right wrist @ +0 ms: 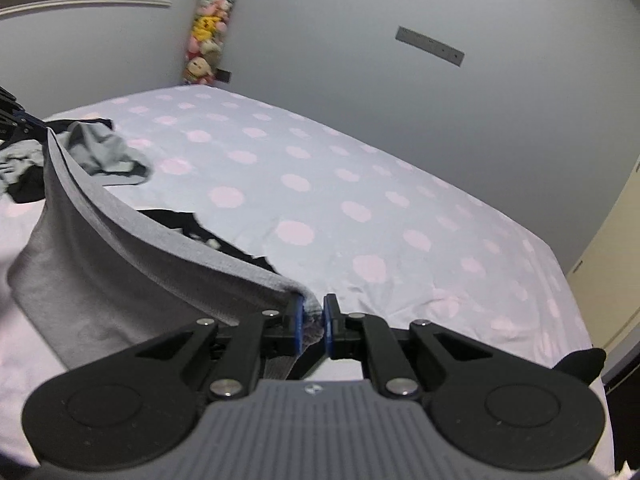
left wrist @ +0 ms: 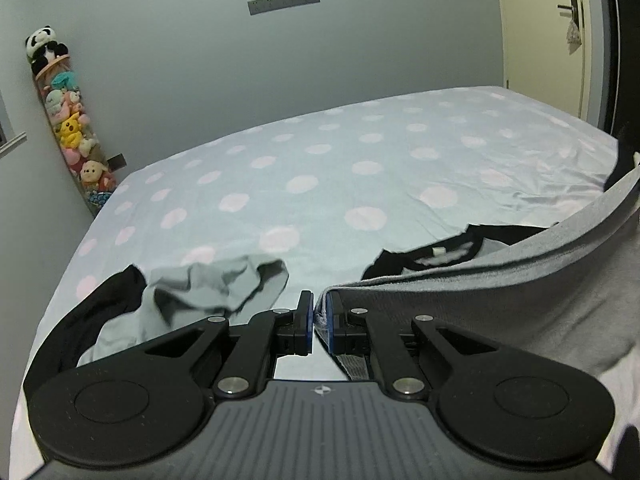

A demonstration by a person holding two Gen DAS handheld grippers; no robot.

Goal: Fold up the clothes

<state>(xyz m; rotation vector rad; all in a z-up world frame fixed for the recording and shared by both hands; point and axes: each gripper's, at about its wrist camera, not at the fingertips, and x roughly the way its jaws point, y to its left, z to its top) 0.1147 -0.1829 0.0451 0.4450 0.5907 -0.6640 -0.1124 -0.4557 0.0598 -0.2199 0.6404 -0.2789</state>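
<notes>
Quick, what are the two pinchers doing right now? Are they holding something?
Left gripper: shut on one end of the grey garment.
Right gripper: shut on the other end of the same grey garment, lifted off the bed.

grey wall | polka-dot bed | cream door | plush-toy column

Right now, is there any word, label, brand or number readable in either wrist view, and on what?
No readable text.
White tag inside the black collar of the grey garment: too small to read.
Small emblem on the left gripper's body: a symbol, no letters.
Wall panel: no legible markings.
</notes>
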